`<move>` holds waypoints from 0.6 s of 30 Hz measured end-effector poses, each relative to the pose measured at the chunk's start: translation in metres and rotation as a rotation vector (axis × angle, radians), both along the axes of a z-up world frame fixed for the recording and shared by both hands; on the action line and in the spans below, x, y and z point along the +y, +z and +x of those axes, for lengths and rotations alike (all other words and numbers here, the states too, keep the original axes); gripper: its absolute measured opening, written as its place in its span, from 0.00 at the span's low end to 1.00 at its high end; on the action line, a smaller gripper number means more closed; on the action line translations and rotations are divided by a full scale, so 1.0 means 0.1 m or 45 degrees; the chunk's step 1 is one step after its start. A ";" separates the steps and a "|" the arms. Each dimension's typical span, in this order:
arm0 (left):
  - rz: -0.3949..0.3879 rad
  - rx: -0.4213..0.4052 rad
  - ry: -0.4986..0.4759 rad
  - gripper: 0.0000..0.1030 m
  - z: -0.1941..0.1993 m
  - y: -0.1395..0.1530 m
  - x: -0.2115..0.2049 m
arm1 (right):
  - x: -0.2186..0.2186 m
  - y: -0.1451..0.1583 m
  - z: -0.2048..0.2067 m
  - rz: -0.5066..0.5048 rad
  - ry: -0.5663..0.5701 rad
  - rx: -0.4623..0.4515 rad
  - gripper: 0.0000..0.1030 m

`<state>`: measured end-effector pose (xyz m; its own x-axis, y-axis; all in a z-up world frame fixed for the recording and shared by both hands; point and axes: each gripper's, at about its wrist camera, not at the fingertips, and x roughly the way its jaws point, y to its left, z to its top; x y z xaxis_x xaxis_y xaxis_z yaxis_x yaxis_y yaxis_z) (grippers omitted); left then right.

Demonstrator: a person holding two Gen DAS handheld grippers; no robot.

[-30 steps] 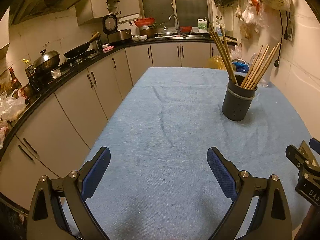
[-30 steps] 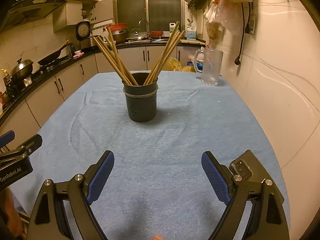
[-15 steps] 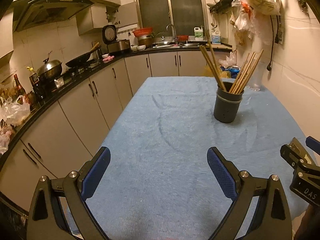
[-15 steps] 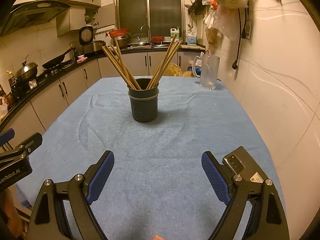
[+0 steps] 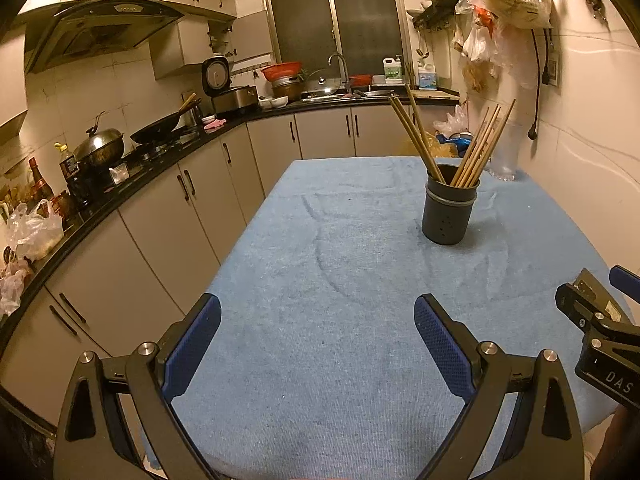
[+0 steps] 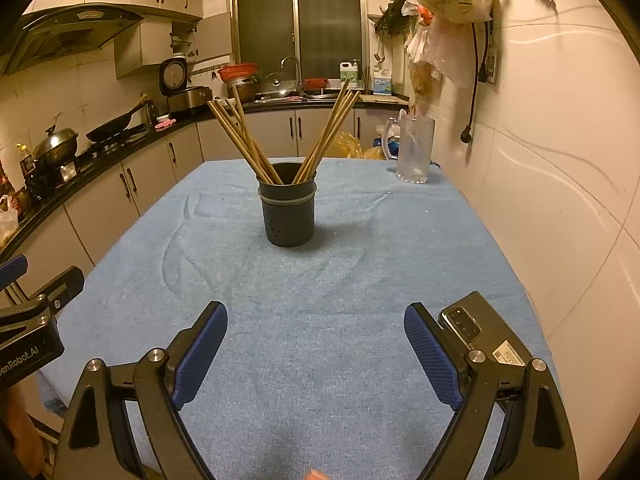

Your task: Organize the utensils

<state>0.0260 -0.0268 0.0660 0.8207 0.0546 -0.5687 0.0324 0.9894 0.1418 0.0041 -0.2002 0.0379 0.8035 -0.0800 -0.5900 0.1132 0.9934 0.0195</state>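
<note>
A dark grey utensil holder (image 5: pixel 449 216) (image 6: pixel 287 212) stands upright on the blue cloth-covered table (image 5: pixel 340 280) (image 6: pixel 360 264). Several wooden chopsticks (image 5: pixel 472 152) (image 6: pixel 244 140) lean out of it in two fans, left and right. My left gripper (image 5: pixel 318 344) is open near the table's front edge, well short of the holder, with nothing between its blue pads. My right gripper (image 6: pixel 316 348) is open too, empty, facing the holder from the near end. Each gripper shows at the edge of the other's view.
A black phone (image 6: pixel 484 340) lies on the cloth by my right gripper's right finger. A clear plastic jug (image 6: pixel 414 148) stands at the far right corner. Kitchen cabinets and a cluttered counter (image 5: pixel 132 168) run along the left; a tiled wall (image 6: pixel 560 184) closes the right.
Both grippers have drawn back from the holder, which now looks smaller and farther away. Both stay open and empty.
</note>
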 end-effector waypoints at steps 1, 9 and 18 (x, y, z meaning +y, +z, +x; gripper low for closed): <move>-0.002 0.006 0.000 0.94 0.02 -0.02 0.00 | 0.00 -0.01 0.02 0.000 0.001 0.004 0.90; -0.009 0.072 0.003 0.94 0.23 -0.17 0.02 | -0.03 -0.12 0.18 0.003 -0.002 0.063 0.90; -0.034 0.235 0.116 0.94 0.81 -0.60 0.26 | -0.19 -0.52 0.72 0.019 -0.040 0.233 0.90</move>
